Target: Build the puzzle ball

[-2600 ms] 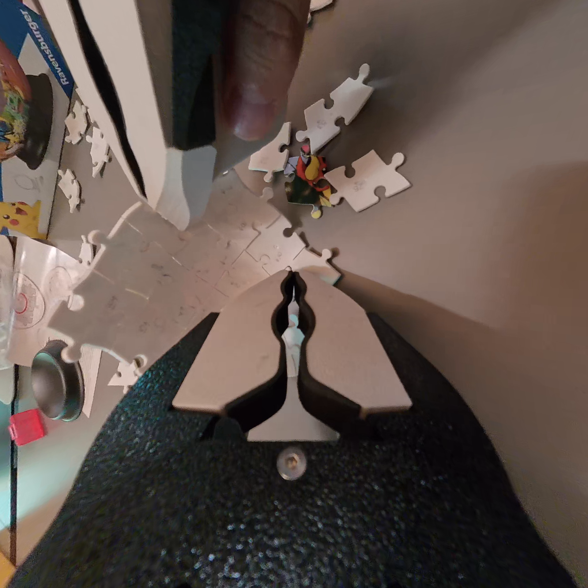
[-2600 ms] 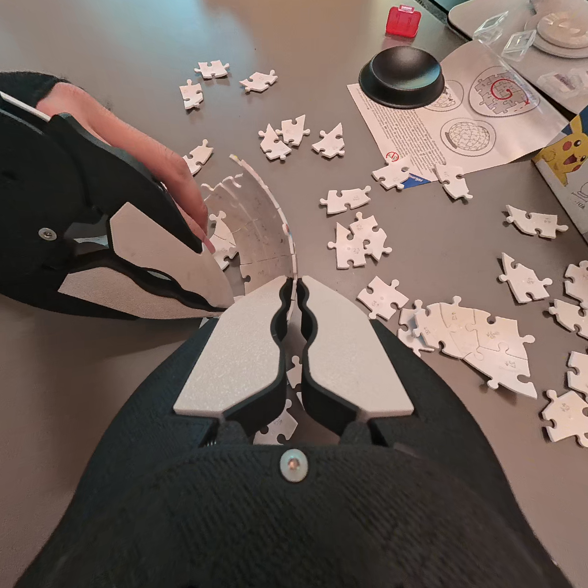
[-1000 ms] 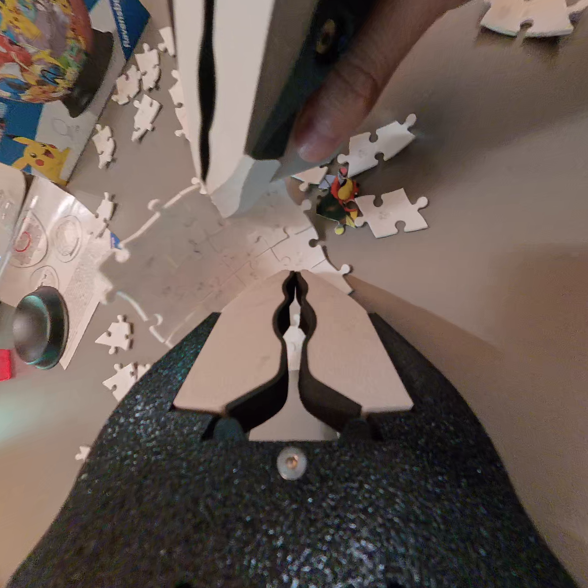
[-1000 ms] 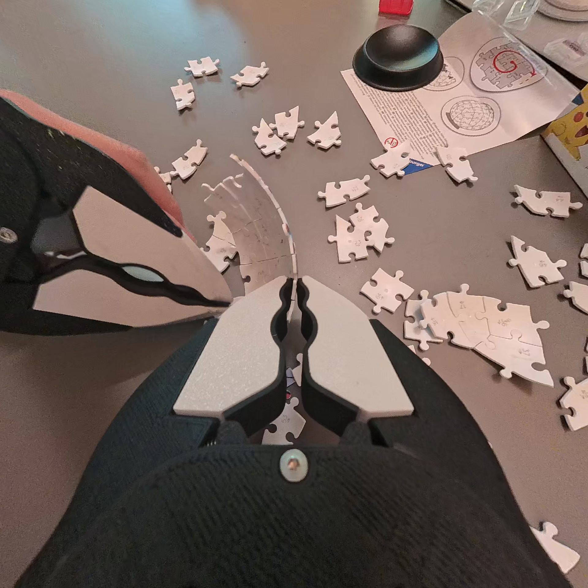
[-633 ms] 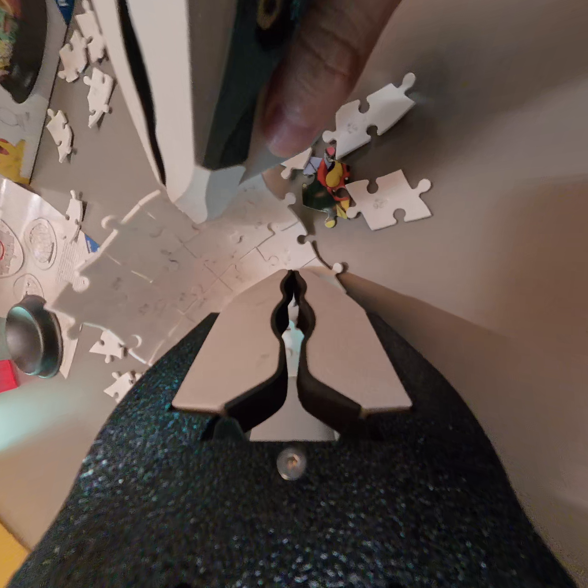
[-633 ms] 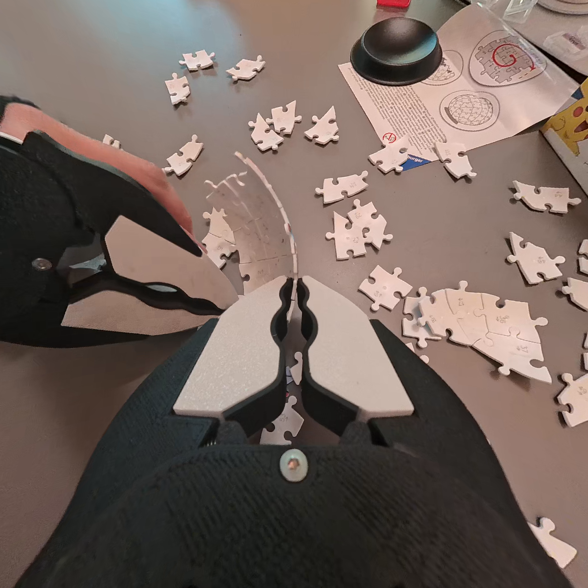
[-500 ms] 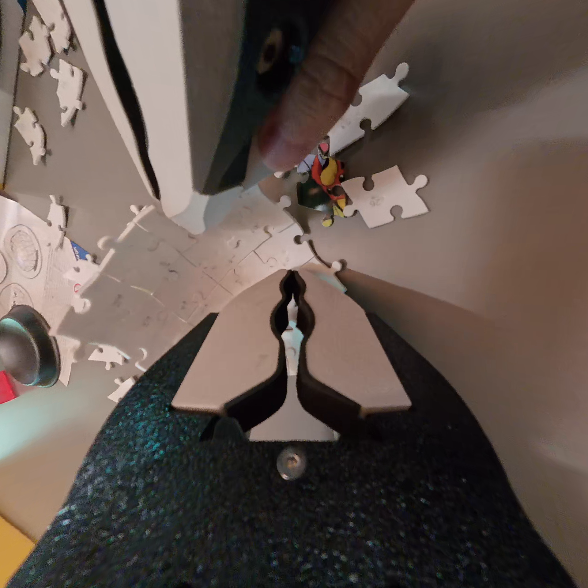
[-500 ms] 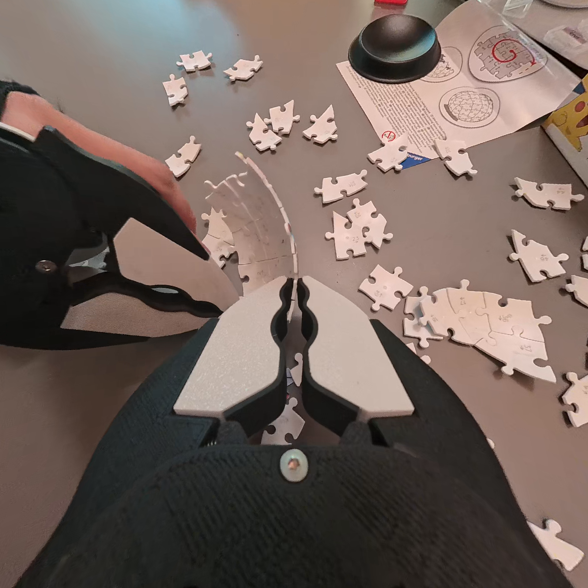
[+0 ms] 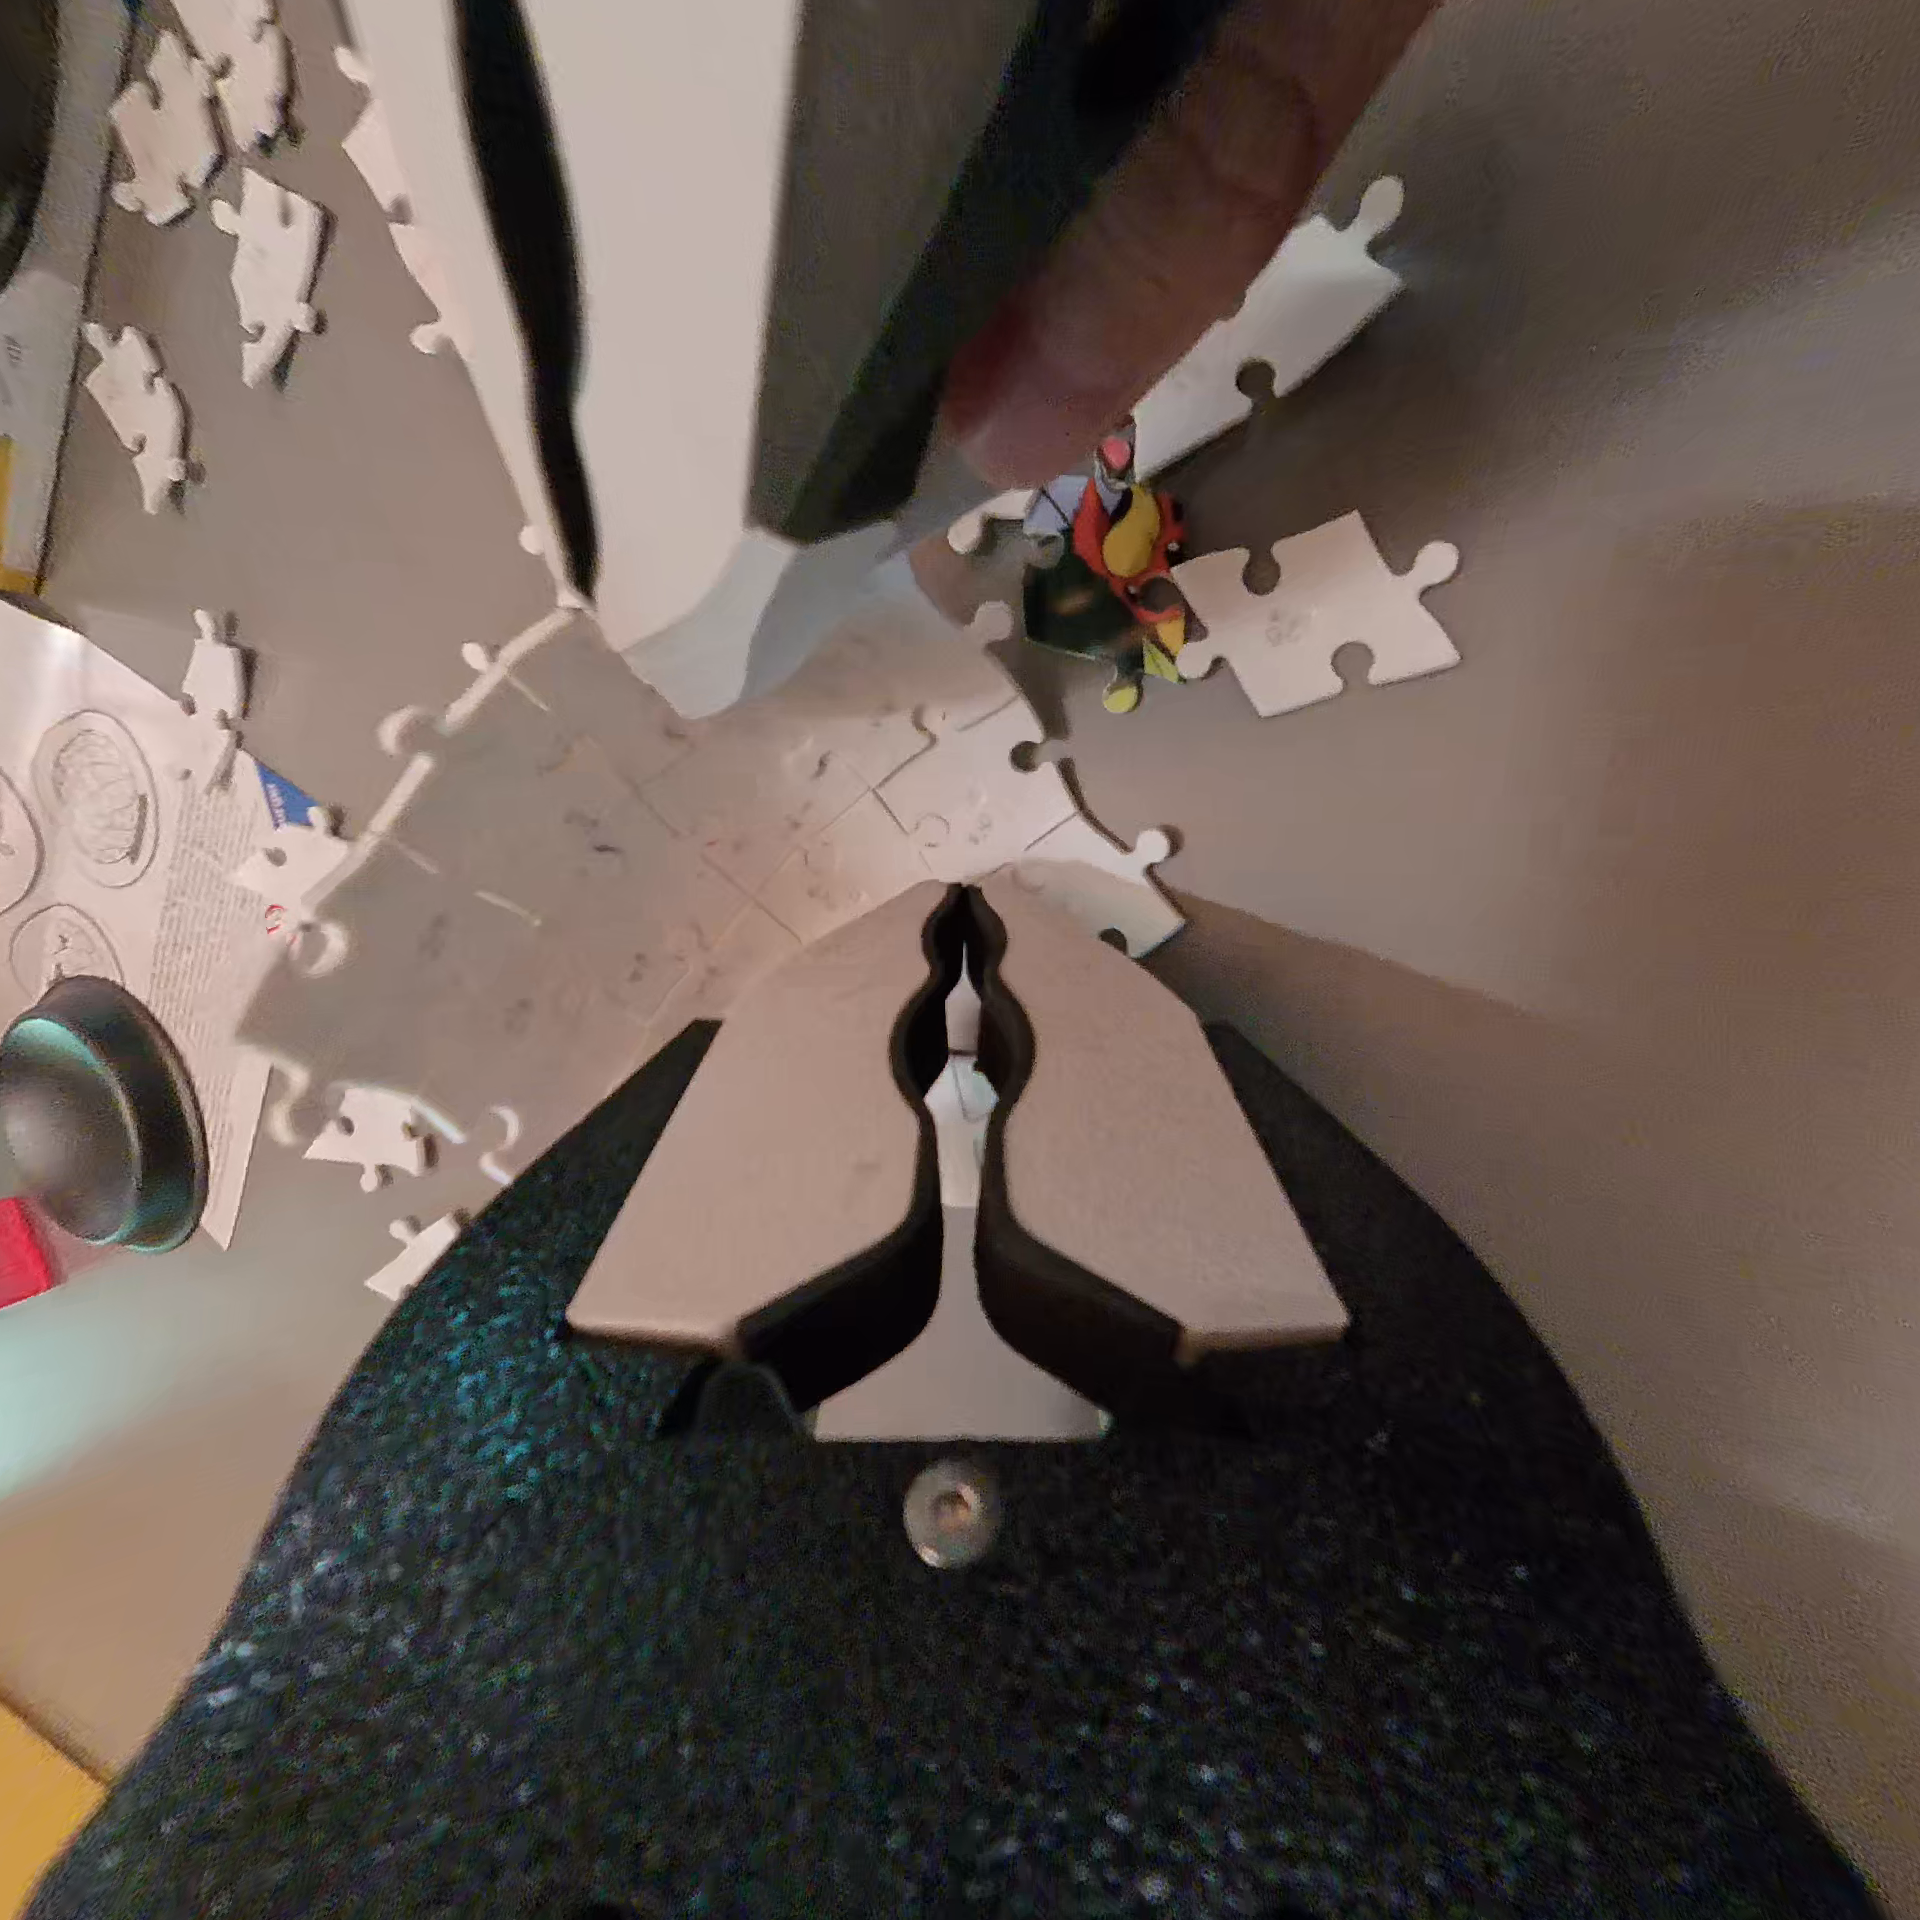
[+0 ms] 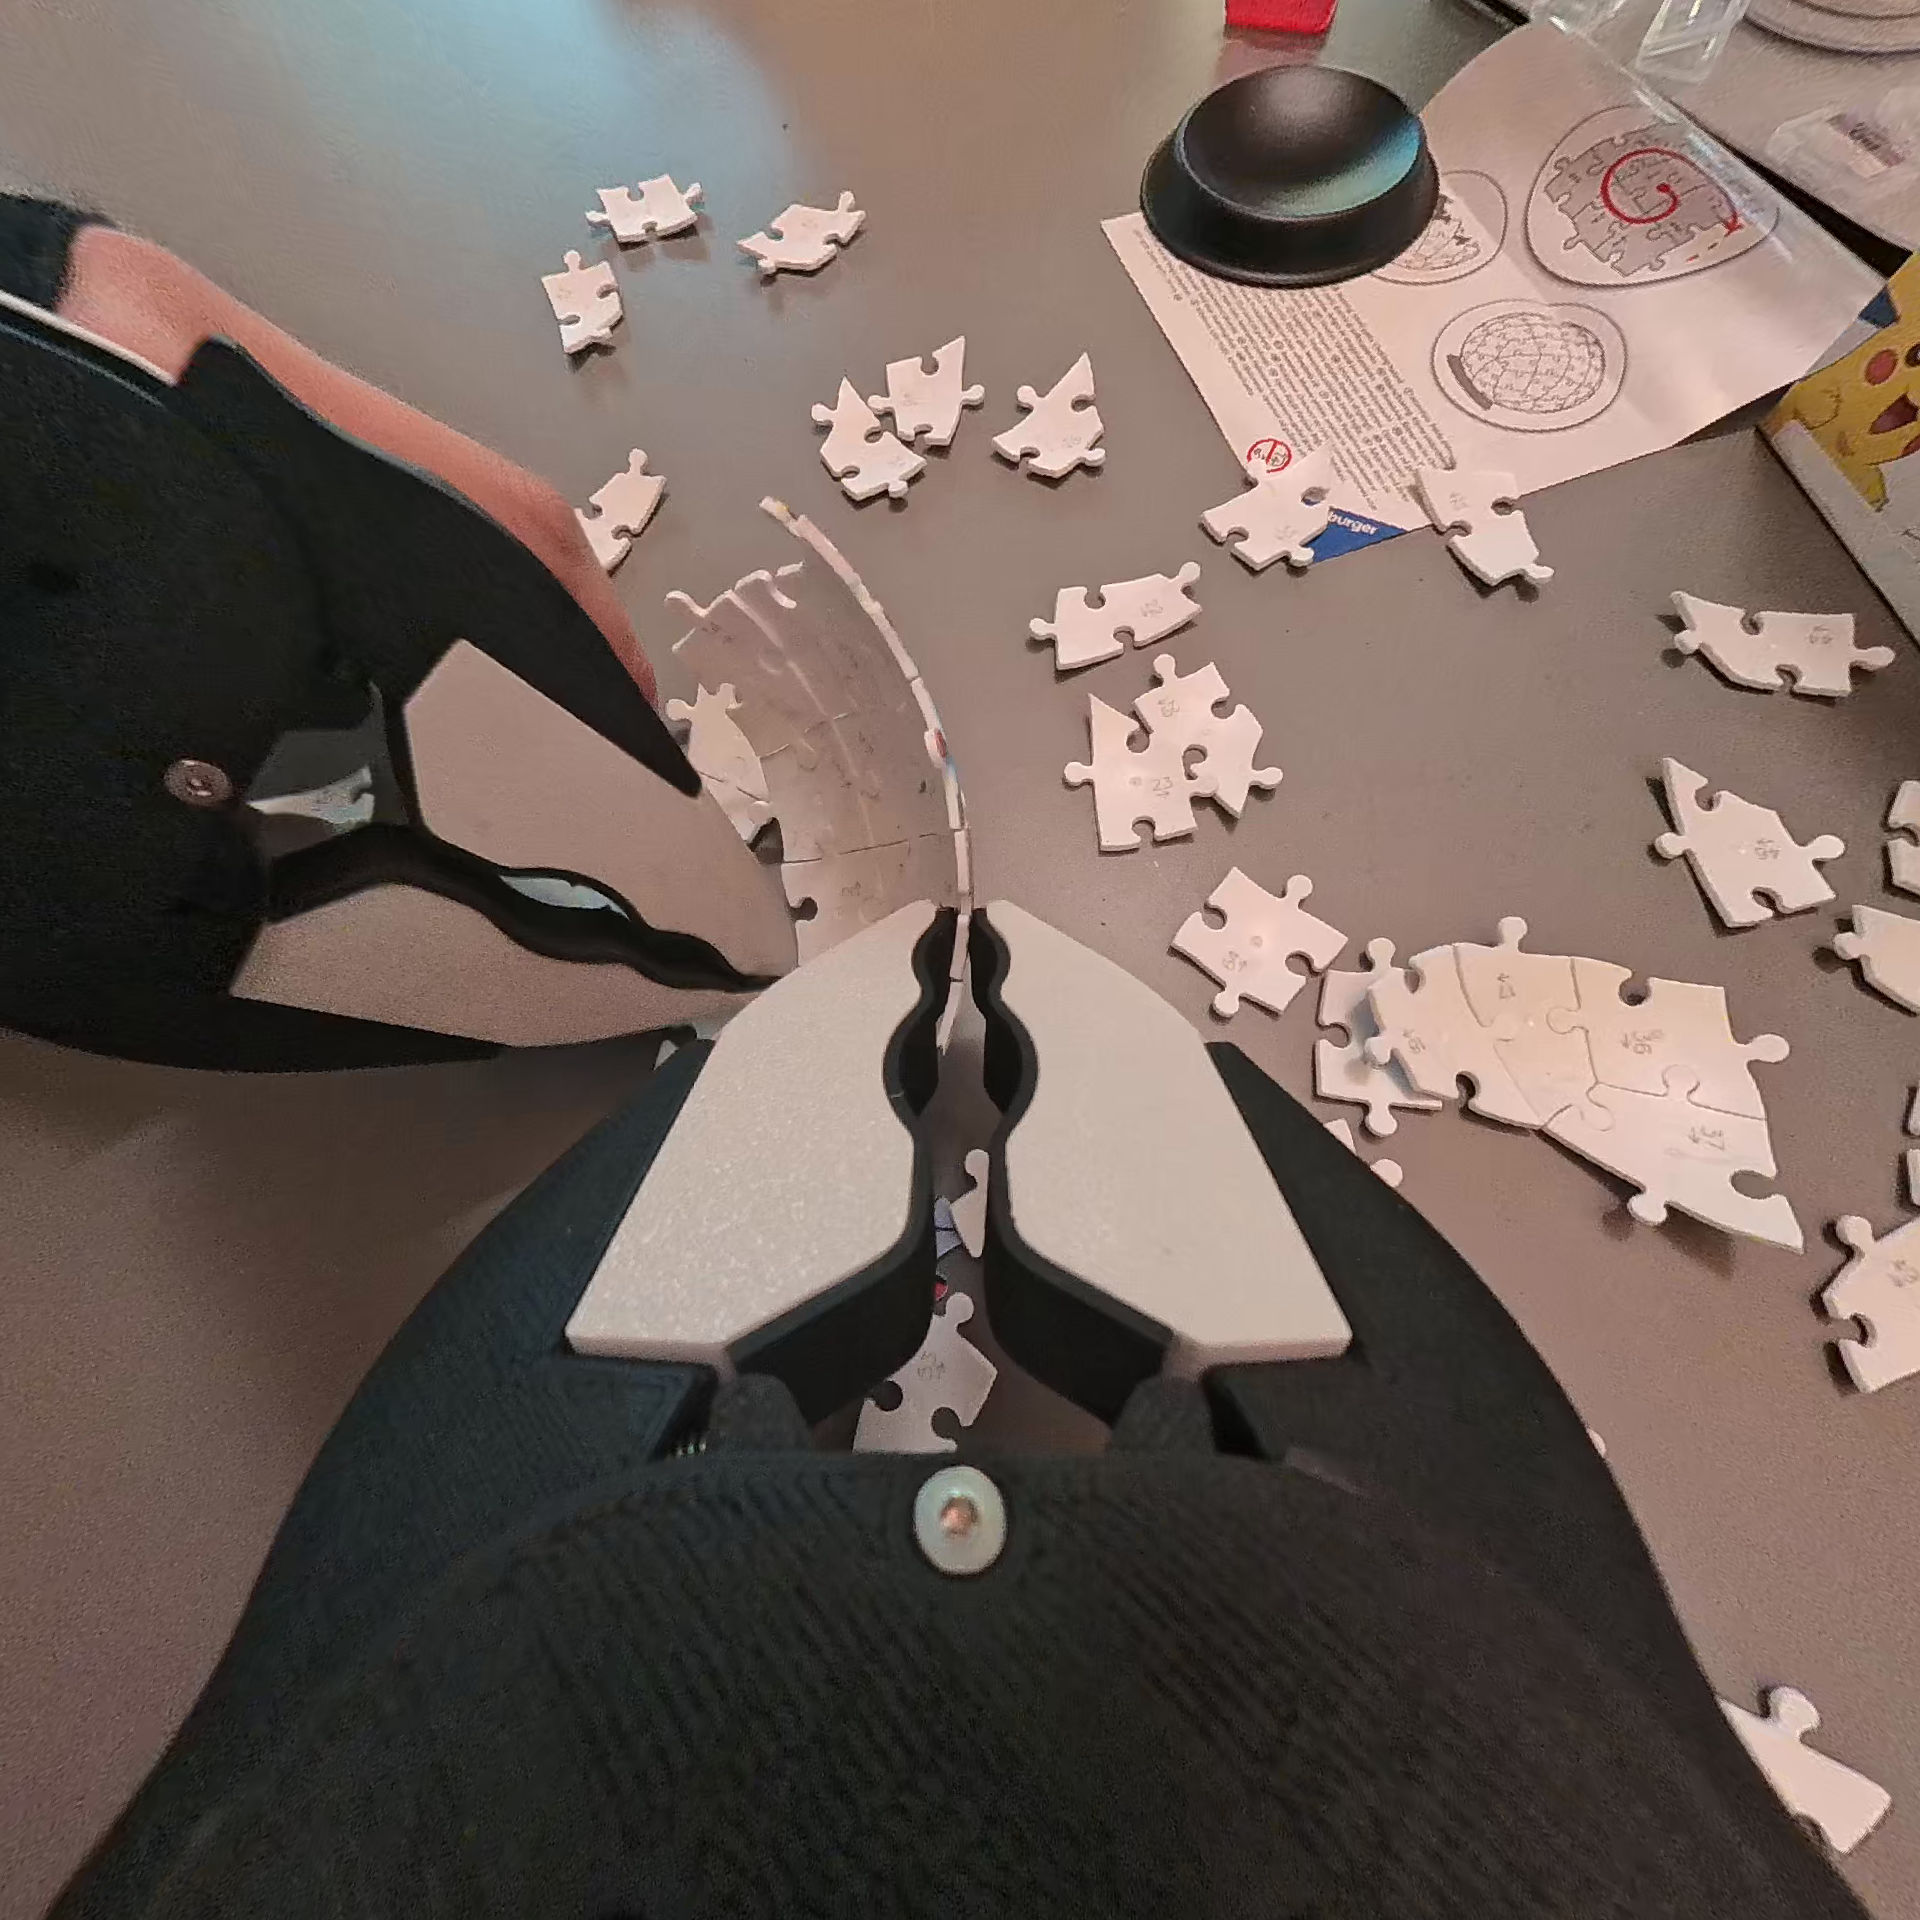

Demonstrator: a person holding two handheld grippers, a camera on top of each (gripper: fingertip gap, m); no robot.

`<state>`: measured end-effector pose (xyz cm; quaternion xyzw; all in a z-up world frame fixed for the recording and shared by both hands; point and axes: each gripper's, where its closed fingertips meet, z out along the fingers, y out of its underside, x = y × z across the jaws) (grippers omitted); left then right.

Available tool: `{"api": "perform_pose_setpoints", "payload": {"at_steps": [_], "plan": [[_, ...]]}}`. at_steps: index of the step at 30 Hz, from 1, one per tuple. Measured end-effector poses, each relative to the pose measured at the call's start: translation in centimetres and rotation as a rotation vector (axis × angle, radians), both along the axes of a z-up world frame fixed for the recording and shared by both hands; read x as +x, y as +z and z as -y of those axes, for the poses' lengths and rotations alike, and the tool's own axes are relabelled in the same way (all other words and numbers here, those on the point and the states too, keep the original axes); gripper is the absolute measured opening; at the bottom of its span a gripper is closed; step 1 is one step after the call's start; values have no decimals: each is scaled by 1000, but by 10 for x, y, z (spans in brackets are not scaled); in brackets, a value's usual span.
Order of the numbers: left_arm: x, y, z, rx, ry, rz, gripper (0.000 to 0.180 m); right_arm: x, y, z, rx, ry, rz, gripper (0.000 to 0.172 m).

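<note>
Left tongs [image 10: 764, 977] tilted closer, both tongs [image 10: 961, 920] clamping curved puzzle section [image 10: 842, 748] edges.

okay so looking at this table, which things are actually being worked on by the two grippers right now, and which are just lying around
In hand:
- curved puzzle section, white side showing, pinched along its edge by both grippers
- right gripper, fingers shut on it
- left gripper, fingers shut on it too

Lying about:
- loose white pieces
- flat joined patch
- colourful piece
- black dome stand
- instruction sheet
- red block

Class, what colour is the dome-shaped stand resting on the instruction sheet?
Black dome-shaped stand on the instruction sheet; clearest in the right wrist view.
</note>
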<state>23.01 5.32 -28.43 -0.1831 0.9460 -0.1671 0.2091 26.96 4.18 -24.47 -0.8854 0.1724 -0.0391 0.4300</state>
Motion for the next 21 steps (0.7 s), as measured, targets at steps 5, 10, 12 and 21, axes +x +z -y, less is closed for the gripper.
{"api": "perform_pose_setpoints", "payload": {"at_steps": [5, 10, 12, 21], "plan": [[1, -2, 4, 39, -31, 9, 0, 2, -3, 3, -8, -11, -11, 3], [1, -2, 4, 138, -56, 73, 0, 3, -5, 3, -5, -22, -26, 4], [1, -2, 4, 149, -54, 79, 0, 3, -5, 3, -3, -29, -35, 4], [1, 13, 5, -54, 33, 115, 0, 3, -6, 6, -3, -41, -49, 4]]}}
